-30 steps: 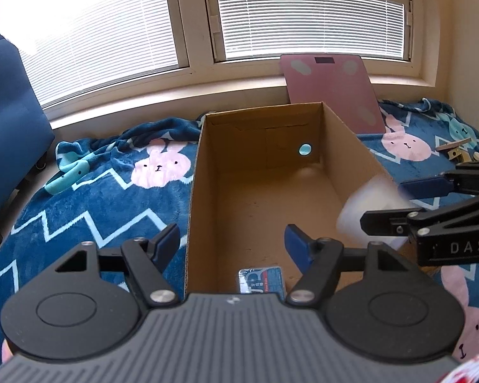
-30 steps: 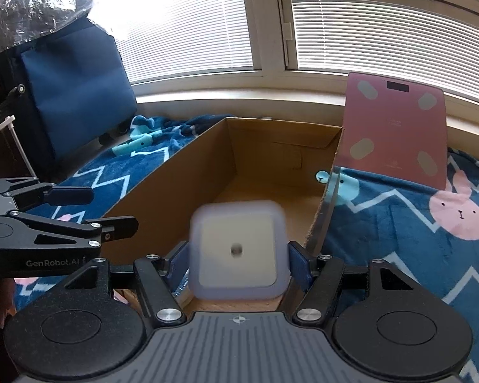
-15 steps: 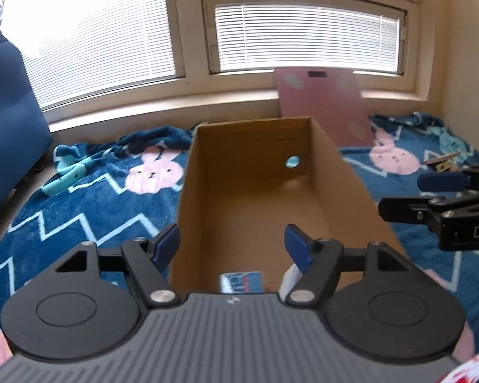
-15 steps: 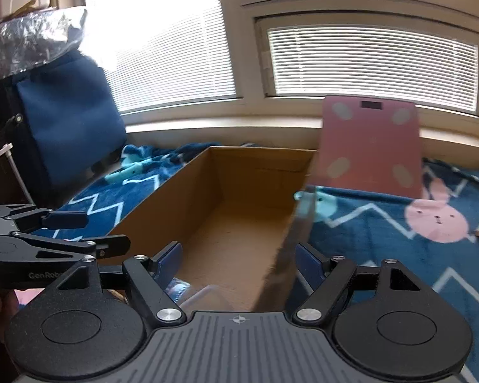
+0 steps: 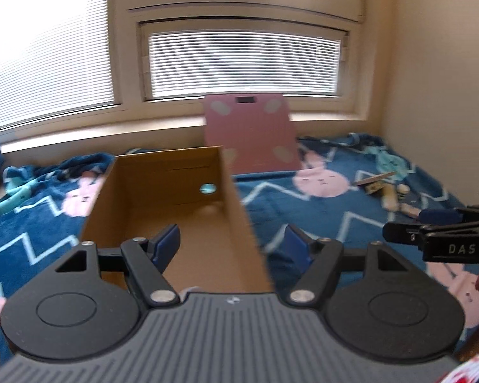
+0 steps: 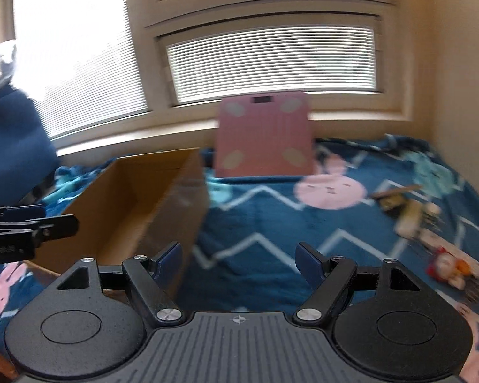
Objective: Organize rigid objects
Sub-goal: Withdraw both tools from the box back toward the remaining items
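Note:
An open cardboard box [image 5: 175,220] [image 6: 127,207] lies on the blue bunny blanket [image 5: 319,220]. My left gripper [image 5: 233,244] is open and empty over the box's near right part. My right gripper [image 6: 239,260] is open and empty, over the blanket just right of the box. Several small loose objects [image 5: 386,188] [image 6: 412,217] lie on the blanket at the right, blurred. A red and white toy [image 6: 447,268] lies nearer at the right. What lies in the box's near end is hidden behind my left gripper.
A pink bathroom scale [image 5: 249,134] [image 6: 265,134] leans against the window sill behind the box. A blue chair [image 6: 12,146] stands at the left. A beige wall [image 5: 444,79] closes the right side.
My right gripper let go of the white square object over the box, then opened and swung right toward the blanket. My left gripper lifted and turned right. The views are blurred by motion.

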